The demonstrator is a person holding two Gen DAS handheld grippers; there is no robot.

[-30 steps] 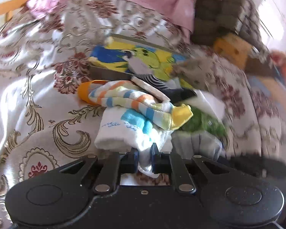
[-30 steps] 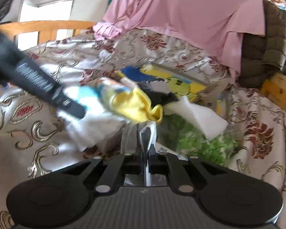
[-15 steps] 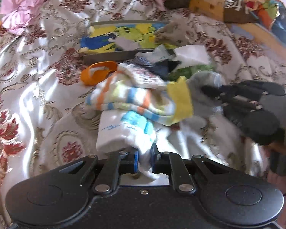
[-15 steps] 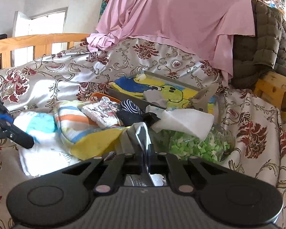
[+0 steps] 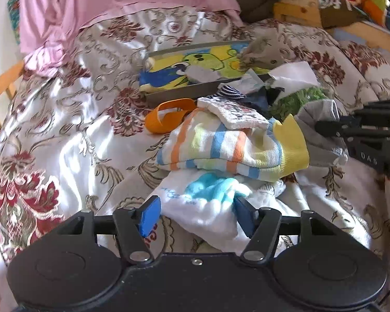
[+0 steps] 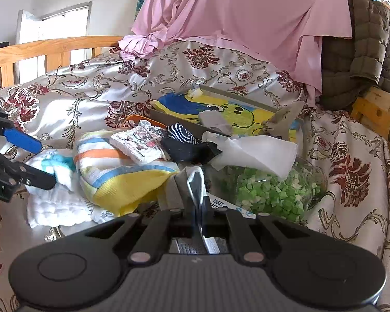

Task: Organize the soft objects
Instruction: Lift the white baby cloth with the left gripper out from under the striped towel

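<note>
Step in hand: release. Left hand-held gripper (image 5: 195, 209) has just been opening; its blue pads (image 5: 149, 212) now stand spread w/ the white terry cloth with turquoise print (image 5: 200, 200) lying between them on the bed, not pressed by the left pad; contact at the right pad cannot be told. Right hand-held gripper (image 6: 195, 202) is pressed together, pinching a fold of grey fabric (image 6: 192, 182) at the near edge of the pile. Judgement: the white cloth is set down near-left of the pile; next move prob. calls for backing the left unit clear w/o dragging the terry, then dealing w/ the grey piece, which needs a destination, likely the shallow grey tray with cartoon-print liner (image 5: 195, 71) at the far side. Count, approx.: 1 white terry cloth; 1 folded striped towel, orange/blue/yellow bands (image 5: 231, 148), on top of it; 1 small white printed washcloth (image 5: 236, 115) on the towel; 1 navy striped sock bundle (image 6: 180, 132); 1 orange band (image 5: 166, 115), far-left of pile; 1 clear jar of green bits (image 6: 270, 189), right; 1 white tissue sheet (image 6: 257, 153) over it. All rest on the floral satin bedspread (image 5: 65, 130).
</note>
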